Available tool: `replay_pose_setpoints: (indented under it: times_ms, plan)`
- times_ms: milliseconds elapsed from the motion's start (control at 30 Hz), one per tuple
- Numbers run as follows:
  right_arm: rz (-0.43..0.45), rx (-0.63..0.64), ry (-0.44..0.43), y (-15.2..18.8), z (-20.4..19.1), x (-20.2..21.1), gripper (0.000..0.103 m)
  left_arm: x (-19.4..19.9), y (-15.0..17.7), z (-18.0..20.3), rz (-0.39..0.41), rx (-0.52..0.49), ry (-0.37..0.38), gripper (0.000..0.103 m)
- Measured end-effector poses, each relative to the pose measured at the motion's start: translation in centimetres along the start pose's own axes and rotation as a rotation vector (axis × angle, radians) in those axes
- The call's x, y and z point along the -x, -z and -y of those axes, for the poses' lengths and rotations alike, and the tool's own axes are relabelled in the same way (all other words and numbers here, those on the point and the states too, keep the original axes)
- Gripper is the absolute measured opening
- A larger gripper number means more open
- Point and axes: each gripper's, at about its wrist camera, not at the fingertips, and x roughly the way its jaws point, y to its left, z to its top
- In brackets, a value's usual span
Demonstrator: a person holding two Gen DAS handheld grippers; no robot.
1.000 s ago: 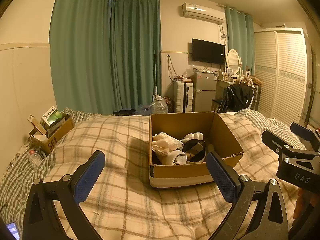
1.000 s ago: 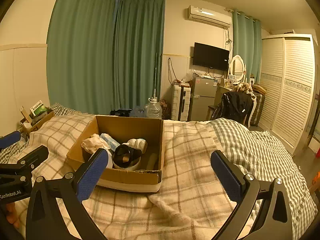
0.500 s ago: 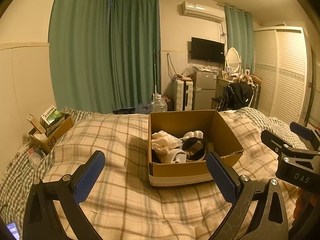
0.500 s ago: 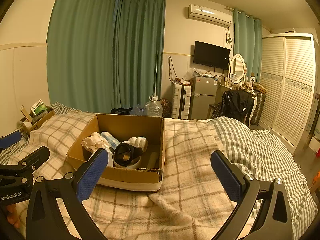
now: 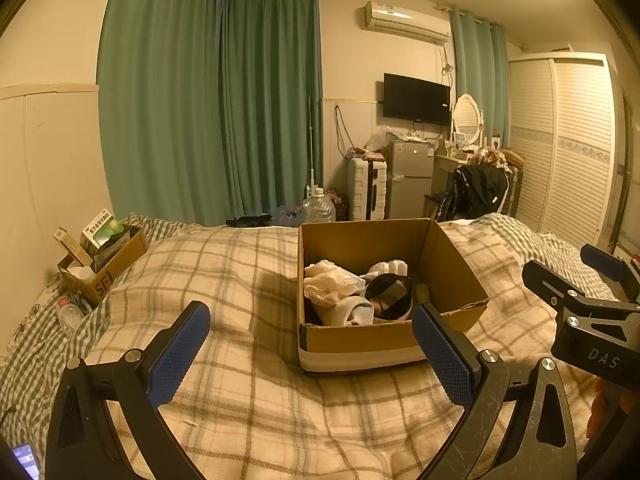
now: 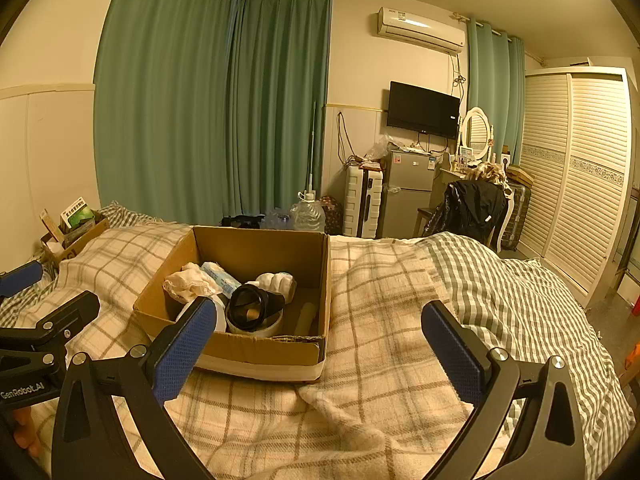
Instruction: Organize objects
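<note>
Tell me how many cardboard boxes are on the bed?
2: the large open box in the middle of the blanket, and a small box at the bed's far left edge. Others may be hidden.

Green curtains (image 5: pixel 208 112) cover the far wall's left part. An air conditioner (image 6: pixel 420 34) is mounted high on that wall, with a television (image 6: pixel 423 110) below it. A small fridge (image 5: pixel 410 178) and a white suitcase (image 5: pixel 366 189) stand side by side beneath the television. A dark garment (image 6: pixel 474 204) hangs over a chair. A white louvred wardrobe (image 6: pixel 580 176) occupies the right wall. A water jug (image 5: pixel 319 208) stands beyond the bed's far edge.
</note>
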Motion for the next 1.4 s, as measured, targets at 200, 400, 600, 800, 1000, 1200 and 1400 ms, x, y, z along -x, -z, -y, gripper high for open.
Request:
replay_pose_setpoints:
  times_ms: [200, 400, 600, 800, 1000, 1200, 1400]
  plan:
    - [-0.001, 0.0, 0.0, -0.02, 0.0, 0.0, 0.103, -0.2, 0.23, 0.1, -0.008, -0.002, -0.002, 0.103]
    - [0.0, 0.0, -0.001, -0.05, 0.02, -0.01, 0.103, -0.19, 0.28, 0.33, -0.007, -0.01, -0.013, 0.103]
    - [-0.001, 0.001, 0.001, -0.05, 0.0, 0.0, 0.103, -0.21, 0.25, 0.31, -0.007, -0.009, -0.014, 0.103]
    - [-0.002, 0.0, 0.0, 0.13, -0.02, -0.05, 0.103, -0.18, 0.31, 0.45, -0.01, -0.013, -0.014, 0.103]
    - [-0.002, 0.002, 0.0, 0.14, -0.03, -0.03, 0.103, -0.18, 0.32, 0.48, -0.009, -0.012, -0.019, 0.103]
    - [-0.007, 0.002, 0.0, 0.58, -0.06, -0.14, 0.103, -0.18, 0.48, 0.48, -0.016, -0.011, -0.02, 0.103]
    - [-0.009, 0.002, 0.0, 0.72, -0.04, -0.15, 0.103, -0.2, 0.41, 0.36, -0.017, -0.009, -0.022, 0.103]
